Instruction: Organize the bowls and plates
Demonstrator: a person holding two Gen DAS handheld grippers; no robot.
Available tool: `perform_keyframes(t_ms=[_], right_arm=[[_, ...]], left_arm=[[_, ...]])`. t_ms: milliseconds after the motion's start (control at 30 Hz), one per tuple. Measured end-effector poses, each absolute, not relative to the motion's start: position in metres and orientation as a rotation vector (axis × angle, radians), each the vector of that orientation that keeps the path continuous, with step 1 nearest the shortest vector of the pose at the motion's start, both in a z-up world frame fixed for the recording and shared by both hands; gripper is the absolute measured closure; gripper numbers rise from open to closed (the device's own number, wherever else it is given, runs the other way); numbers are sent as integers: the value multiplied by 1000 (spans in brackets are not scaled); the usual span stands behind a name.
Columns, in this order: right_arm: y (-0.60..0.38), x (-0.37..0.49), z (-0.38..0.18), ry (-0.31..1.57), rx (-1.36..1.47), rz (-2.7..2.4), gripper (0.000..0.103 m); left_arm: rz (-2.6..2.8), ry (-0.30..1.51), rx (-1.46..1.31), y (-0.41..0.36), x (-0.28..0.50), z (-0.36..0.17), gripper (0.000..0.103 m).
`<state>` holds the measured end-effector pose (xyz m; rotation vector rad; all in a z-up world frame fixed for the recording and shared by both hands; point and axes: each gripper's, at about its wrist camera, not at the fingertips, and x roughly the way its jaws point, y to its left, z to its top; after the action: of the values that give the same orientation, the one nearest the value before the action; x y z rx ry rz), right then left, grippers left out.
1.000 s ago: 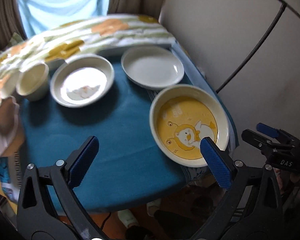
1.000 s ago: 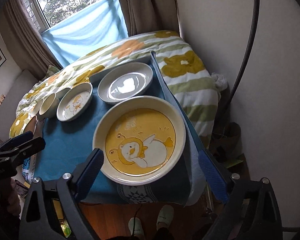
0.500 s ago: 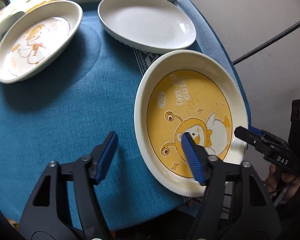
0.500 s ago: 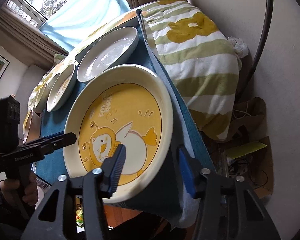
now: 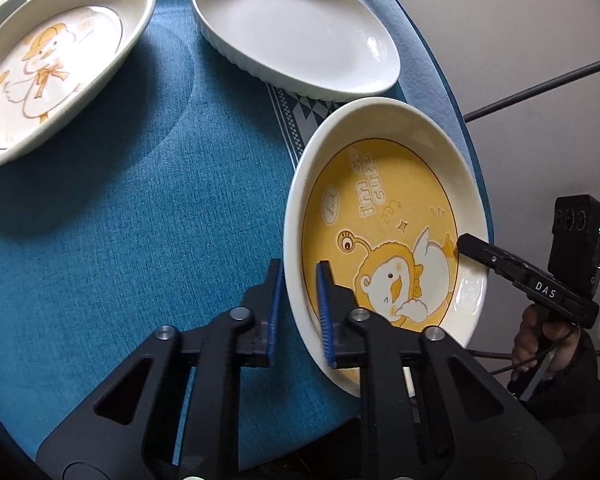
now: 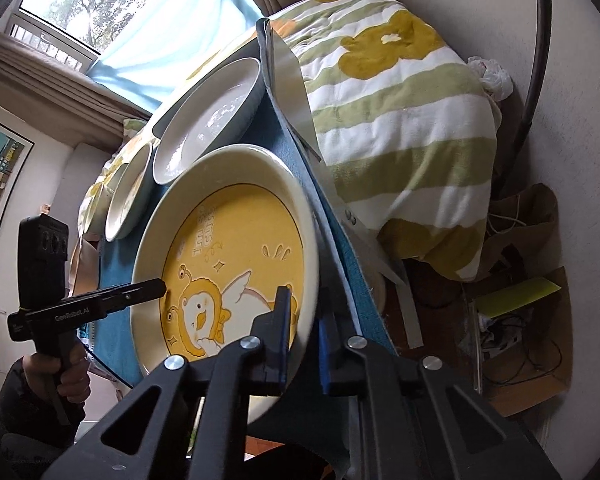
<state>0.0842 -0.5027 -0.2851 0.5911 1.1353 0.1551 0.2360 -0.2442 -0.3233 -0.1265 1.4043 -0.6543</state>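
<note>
**Gripping the yellow plate at both rims**

Left wrist: left claw (image 5: 298, 312) clamped on near rim of yellow plate (image 5: 384, 232), lying at tabletop (image 5: 140, 208) edge. Right wrist: right claw (image 6: 304, 344) pinching opposite rim (image 6: 312, 264). Probably heavy, glazed, slippery, breakable; best held by rims.

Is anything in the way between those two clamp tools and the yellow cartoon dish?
Nothing visible. The left tool has just closed on the yellow dish at its left rim, and the right tool on the opposite rim, each with one pad inside and one outside.
</note>
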Motion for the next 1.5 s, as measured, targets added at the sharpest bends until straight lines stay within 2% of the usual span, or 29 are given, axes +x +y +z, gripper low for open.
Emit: perform_keyframes(t_ms=[300, 800, 1133, 1500], right_arm=[[-498, 85, -281, 1145, 534, 141, 92], [-478, 84, -244, 1108, 432, 186, 92], [-404, 111, -213, 1108, 347, 344, 92], [-278, 144, -230, 1173, 295, 473, 92]], left_arm=[[-653, 1361, -81, -254, 228, -322, 93], [-620, 1237, -69, -225, 184, -254, 93], [-457, 1167, -139, -134, 158, -215, 93], [-320, 1194, -199, -2, 143, -223, 93]])
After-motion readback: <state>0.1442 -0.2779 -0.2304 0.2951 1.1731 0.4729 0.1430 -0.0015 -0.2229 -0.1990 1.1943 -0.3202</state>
